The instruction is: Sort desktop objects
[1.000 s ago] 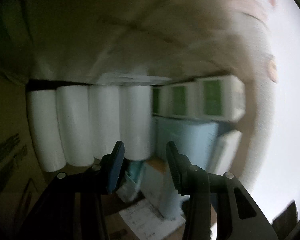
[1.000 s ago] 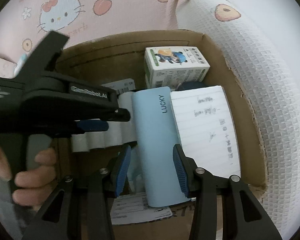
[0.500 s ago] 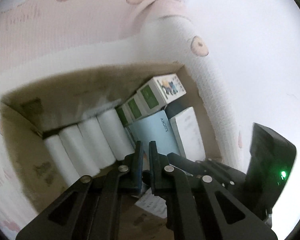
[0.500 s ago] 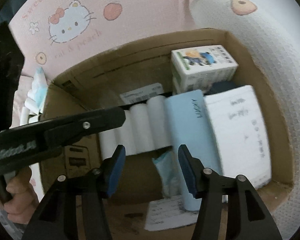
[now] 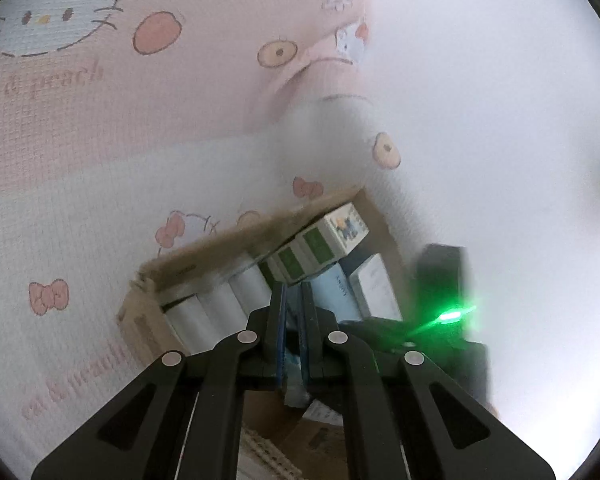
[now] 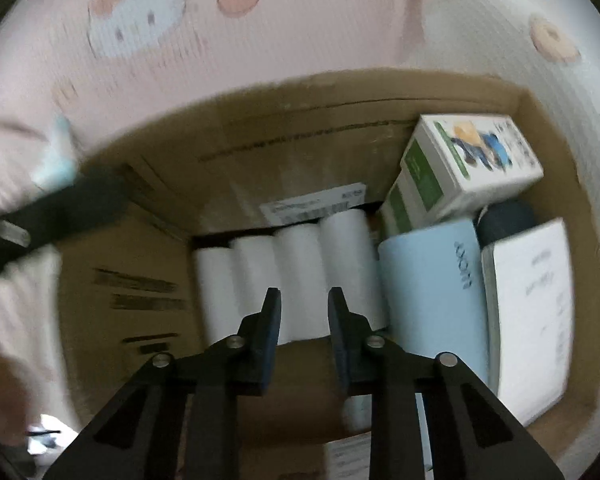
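Lifted clear of the cardboard box, the left tongs now pinch a pale blue packet. Inside the box, white rolls, blue case and notebook lie packed; the right tongs hover spread above the rolls. Sorting looks nearly finished.

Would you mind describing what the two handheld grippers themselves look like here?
Both are matte black plastic. The left gripper and right gripper each have two tapered fingers lined with blue pads, carried on angular linkage arms with cut-out windows and round silver pivot pins. A green indicator light glows on the right unit's body.
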Tool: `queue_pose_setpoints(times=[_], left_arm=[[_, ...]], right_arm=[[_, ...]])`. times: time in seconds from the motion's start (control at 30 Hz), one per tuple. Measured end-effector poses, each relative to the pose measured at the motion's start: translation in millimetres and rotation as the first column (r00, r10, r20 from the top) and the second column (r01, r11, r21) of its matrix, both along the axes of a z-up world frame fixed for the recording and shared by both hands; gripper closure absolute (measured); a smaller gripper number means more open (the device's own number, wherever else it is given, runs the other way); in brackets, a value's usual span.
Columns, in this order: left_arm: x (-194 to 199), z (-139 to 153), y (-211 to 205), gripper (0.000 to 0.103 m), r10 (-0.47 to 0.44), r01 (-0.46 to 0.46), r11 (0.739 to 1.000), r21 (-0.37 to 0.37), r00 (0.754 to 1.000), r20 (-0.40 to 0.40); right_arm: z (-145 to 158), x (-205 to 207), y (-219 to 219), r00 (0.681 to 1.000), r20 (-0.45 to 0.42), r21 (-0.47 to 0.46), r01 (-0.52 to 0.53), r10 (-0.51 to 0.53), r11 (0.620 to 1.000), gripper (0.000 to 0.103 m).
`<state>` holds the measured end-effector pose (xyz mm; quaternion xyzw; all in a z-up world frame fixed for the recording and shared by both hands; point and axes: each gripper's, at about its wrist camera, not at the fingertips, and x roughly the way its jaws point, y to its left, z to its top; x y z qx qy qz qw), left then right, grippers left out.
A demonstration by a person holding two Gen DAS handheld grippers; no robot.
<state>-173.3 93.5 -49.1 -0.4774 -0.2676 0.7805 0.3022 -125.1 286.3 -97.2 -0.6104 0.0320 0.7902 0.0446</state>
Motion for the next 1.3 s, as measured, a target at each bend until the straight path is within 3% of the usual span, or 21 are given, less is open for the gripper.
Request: queue_pose_setpoints(times=[0.17,0.3,0.4,0.57,0.8,0.97,1.2,1.3], left_arm=[[-0.5,1.9,-21.2,0.097,0.005,-0.003,0.999,0.051,0.999,-0.036],[4.0,4.4,-31.9,0.097,-0.002,0.005,0.998,0.055,0.998,-0.055],[8.0,7.2,-37.9,0.097,-0.009,0.013,0.998,0.055,0.997,-0.073],[10.7,5.3,-39.2,0.097,-0.021,0.024,0.999,0.042,0.997,-0.069],[14.5,-1.5,-43.5,0.097,-0.02,0.021,0.999,0.032,0.999,-0.047],[16.7,0.5,-42.0,0.097,-0.012,0.012,1.0,-0.004,0.999,-0.048],[26.5,7.1,-24.1,0.097,-0.007,0.003,0.998,-0.059,0.998,-0.068],[34.2,9.4,-15.6,0.097,-0.006,0.0,0.997,-0.072,0.996,-0.085]], right_arm=[[-36.5,-18.7,-3.2,0.989,0.149,0.012,0.007,-0.009,1.0,0.082],[-54.6,-25.4,6.6,0.968,0.238,0.037,0.071,-0.077,0.997,0.082],[-57.7,-30.1,4.7,0.962,0.256,0.066,0.083,-0.097,0.994,0.082],[-64.8,-41.0,-11.3,0.958,0.28,0.171,0.009,-0.058,0.985,0.082],[-61.8,-39.2,-9.1,0.947,0.301,0.15,0.068,-0.11,0.986,0.082],[-28.5,-19.0,-22.8,0.974,0.208,0.083,0.075,-0.091,0.994,0.082],[35.1,15.9,-42.3,0.997,0.008,-0.038,0.078,-0.078,0.996,0.081],[56.6,26.8,-51.0,0.996,-0.065,0.002,0.067,-0.067,0.998,0.081]])
